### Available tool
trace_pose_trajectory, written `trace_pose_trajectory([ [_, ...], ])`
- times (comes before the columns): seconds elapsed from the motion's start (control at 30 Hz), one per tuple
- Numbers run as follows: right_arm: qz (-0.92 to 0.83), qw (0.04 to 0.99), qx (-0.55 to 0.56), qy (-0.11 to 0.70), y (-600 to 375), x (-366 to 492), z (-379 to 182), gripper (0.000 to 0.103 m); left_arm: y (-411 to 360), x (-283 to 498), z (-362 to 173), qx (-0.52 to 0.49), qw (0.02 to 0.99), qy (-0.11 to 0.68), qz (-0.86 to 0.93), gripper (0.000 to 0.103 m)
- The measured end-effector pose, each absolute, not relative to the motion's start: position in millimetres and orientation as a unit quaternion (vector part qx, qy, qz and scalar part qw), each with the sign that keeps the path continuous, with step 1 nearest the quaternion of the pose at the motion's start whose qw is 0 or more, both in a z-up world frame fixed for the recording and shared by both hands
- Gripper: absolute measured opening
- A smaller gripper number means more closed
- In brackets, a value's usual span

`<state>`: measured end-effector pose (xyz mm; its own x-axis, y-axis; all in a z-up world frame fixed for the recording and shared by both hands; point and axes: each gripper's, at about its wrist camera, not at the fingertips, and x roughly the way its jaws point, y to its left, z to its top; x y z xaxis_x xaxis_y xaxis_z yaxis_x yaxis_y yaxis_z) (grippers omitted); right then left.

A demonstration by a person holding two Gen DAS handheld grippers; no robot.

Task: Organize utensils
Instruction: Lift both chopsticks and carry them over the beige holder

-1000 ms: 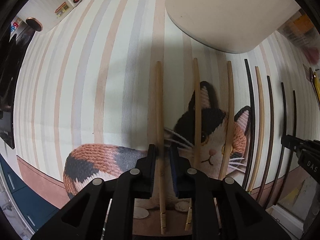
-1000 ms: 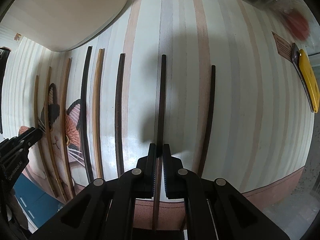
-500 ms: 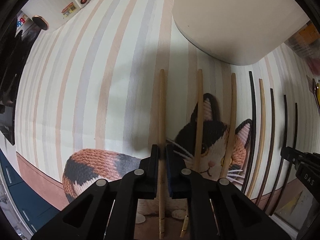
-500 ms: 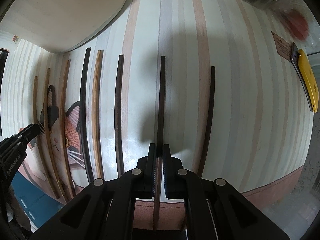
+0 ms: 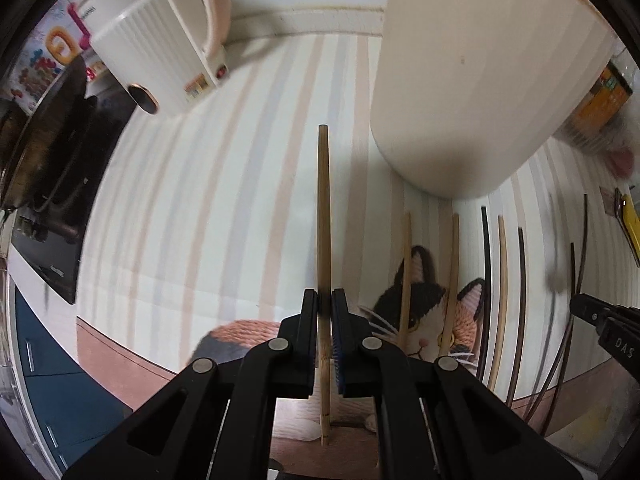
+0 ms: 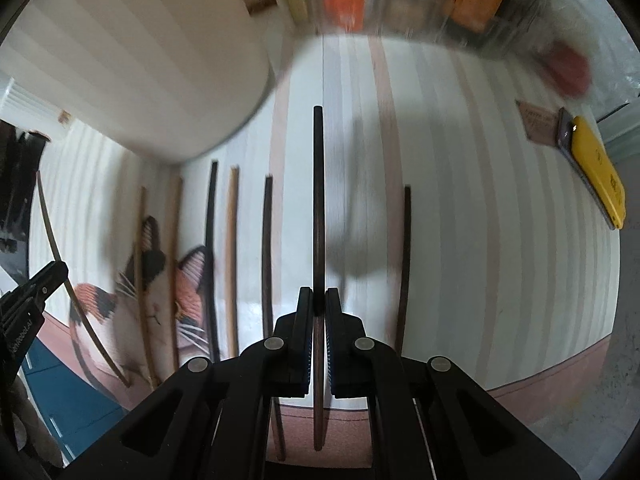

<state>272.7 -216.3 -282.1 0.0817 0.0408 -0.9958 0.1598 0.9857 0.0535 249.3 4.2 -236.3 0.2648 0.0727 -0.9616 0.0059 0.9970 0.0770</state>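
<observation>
The left gripper (image 5: pixel 325 312) has its black fingers (image 5: pixel 309 312) pressed together on a pale bamboo chopstick (image 5: pixel 324 208), which runs straight out between them, its far tip raised off the mat below. The right gripper (image 6: pixel 316 308) has its fingers (image 6: pixel 305 312) likewise clamped on a dark brown wooden chopstick (image 6: pixel 318 200), gripped near its lower half and pointing away from the camera, clear of the surface.

Under both lies a striped placemat (image 5: pixel 192 220) in cream, grey and pink bands, printed with a calico cat (image 5: pixel 424 320) near its front edge, spread on the worktop. On the mat, to the right of the left gripper, two more pale bamboo chopsticks (image 5: pixel 406 276) lie across the cat's face. Further right, several dark and light chopsticks (image 5: pixel 486 280) lie side by side, slightly apart. In the right wrist view one dark chopstick (image 6: pixel 406 264) lies alone, just right of the held one.

A large cream rounded container (image 5: pixel 472 80) stands at the far edge of the mat. Far left sits a white ribbed appliance with a pink handle (image 5: pixel 160 44). At the far right of the mat lies a yellow flat case (image 6: pixel 600 172).
</observation>
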Motion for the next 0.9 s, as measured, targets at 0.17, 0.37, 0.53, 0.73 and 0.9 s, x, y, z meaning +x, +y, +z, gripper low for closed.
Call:
trace_pose_trajectory([
  [0.17,-0.036,0.752,0.078,0.654,-214.4,269.1,-258.9,0.006,5.4,240.6,-218.1,0.025,0.810,0.585,0.023,0.004],
  [0.37,-0.029,0.787,0.080,0.611,-218.8,267.6,-213.9,0.006,7.6,239.5,-183.5,0.012,0.838,0.546,0.018,0.004],
  [0.53,-0.017,0.811,0.086,0.578,-226.7,278.1,-183.6,0.005,10.5,239.1,-144.6,0.002,0.863,0.505,0.015,0.004],
  [0.73,-0.004,0.843,0.095,0.529,-222.4,289.0,-132.6,0.005,20.0,247.4,-97.1,-0.021,0.889,0.457,0.019,0.004],
  [0.9,0.023,0.858,0.093,0.505,-217.2,302.5,-81.8,0.005,23.3,254.9,-45.5,-0.050,0.904,0.424,0.004,0.004],
])
